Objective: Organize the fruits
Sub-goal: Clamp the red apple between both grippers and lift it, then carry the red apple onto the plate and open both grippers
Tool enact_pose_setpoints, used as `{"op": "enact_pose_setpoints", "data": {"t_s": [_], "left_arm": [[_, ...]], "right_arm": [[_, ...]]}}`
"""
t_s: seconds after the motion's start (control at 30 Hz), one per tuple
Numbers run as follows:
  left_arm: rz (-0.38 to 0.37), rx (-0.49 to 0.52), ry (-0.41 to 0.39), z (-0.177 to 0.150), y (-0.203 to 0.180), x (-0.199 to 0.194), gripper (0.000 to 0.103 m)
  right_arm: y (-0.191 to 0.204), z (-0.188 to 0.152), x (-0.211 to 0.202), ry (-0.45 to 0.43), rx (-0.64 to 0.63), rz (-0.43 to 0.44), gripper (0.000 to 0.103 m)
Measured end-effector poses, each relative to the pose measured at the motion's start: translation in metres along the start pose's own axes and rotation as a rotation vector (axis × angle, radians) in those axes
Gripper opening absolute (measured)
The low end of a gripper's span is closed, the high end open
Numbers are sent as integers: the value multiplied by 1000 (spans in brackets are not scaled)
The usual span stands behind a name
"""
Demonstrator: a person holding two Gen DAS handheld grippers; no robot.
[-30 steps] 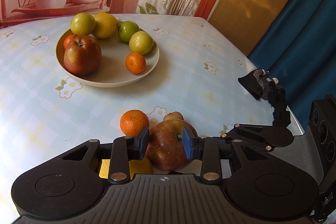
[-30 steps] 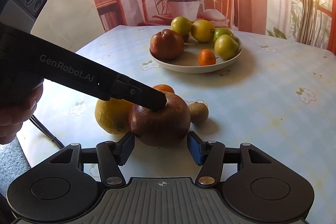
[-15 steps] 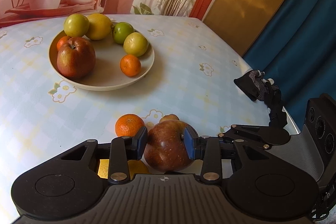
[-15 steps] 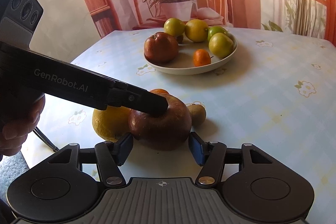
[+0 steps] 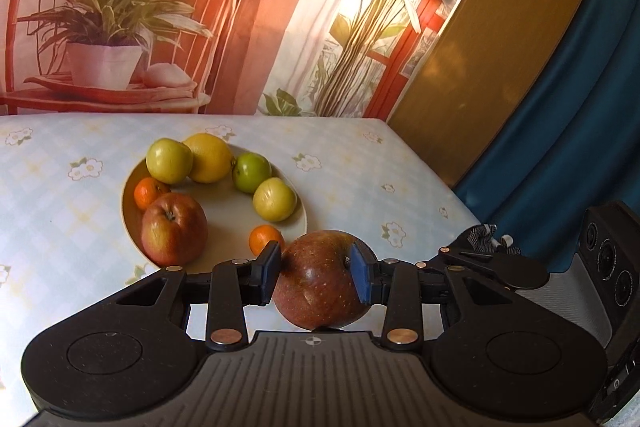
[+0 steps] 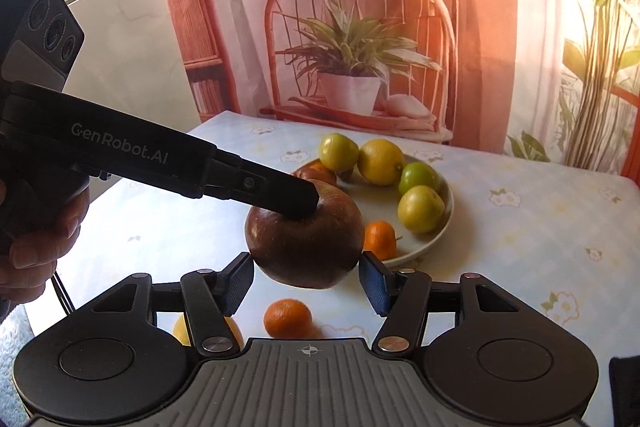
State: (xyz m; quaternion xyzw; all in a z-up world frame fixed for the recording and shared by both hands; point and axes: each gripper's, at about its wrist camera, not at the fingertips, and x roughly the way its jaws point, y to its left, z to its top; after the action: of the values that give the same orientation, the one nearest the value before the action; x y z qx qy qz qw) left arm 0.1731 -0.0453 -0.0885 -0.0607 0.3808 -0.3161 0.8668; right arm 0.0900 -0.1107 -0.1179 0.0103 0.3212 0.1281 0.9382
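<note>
Backdrop: printed curtain (image 6: 480, 7) showing a cane chair and a potted plant, hung behind the table.
Table: I see a pale checked cloth with small flowers (image 5: 360, 163).
Plate: cream, round (image 5: 296, 223), on the cloth; holds a red apple (image 5: 174, 229), a lemon (image 5: 210, 157), three green fruits and two mandarins.
Dark red apple: (image 5: 320, 283) clamped between my left gripper (image 5: 316, 273) pads, clear of the cloth, just in front of the plate's near rim.
Left gripper: closed on the dark red apple; a person's hand (image 6: 36, 243) grips its handle in the right wrist view.
Right gripper: (image 6: 306, 285) empty, its pads stand apart on either side below the dark red apple, not touching it.
Loose fruit: one mandarin (image 6: 288, 319) and a yellow fruit (image 6: 182, 333) on the cloth, under my right gripper.
</note>
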Motion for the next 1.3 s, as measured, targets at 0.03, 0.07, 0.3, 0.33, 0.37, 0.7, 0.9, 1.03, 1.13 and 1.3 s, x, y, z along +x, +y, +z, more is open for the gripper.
{"op": "enact_pose_setpoints", "data": {"t_s": [0.03,0.07,0.3,0.33,0.37,0.7,0.9,1.03,1.13,1.3], "left_arm": [[4,1,-5,5,1,1,40],[8,4,-10,11,2,3,40],[21,-10,8,48,21,37,40],[24,-16,18,51,25,42,40],[27,-22,29,54,29,48,40],[56,-78,110,70,70,94,40],[44,-144,113,73,85,98,39],[56,-137,115,72,87,97,37],[59,-142,117,71,89,95,37],[73,-152,135,69,92,100,36]], "right_arm": [[-2,6,4,-3,-5,1,54],[-5,11,8,-6,-9,2,54],[-30,46,45,9,0,-2,54],[-34,49,50,17,3,-1,54],[-38,52,59,28,6,2,54],[-65,64,123,139,3,28,54],[-65,71,136,163,-37,21,54],[-59,75,142,191,-82,8,54],[-56,76,144,203,-107,14,54],[-54,76,154,237,-122,9,54]]}}
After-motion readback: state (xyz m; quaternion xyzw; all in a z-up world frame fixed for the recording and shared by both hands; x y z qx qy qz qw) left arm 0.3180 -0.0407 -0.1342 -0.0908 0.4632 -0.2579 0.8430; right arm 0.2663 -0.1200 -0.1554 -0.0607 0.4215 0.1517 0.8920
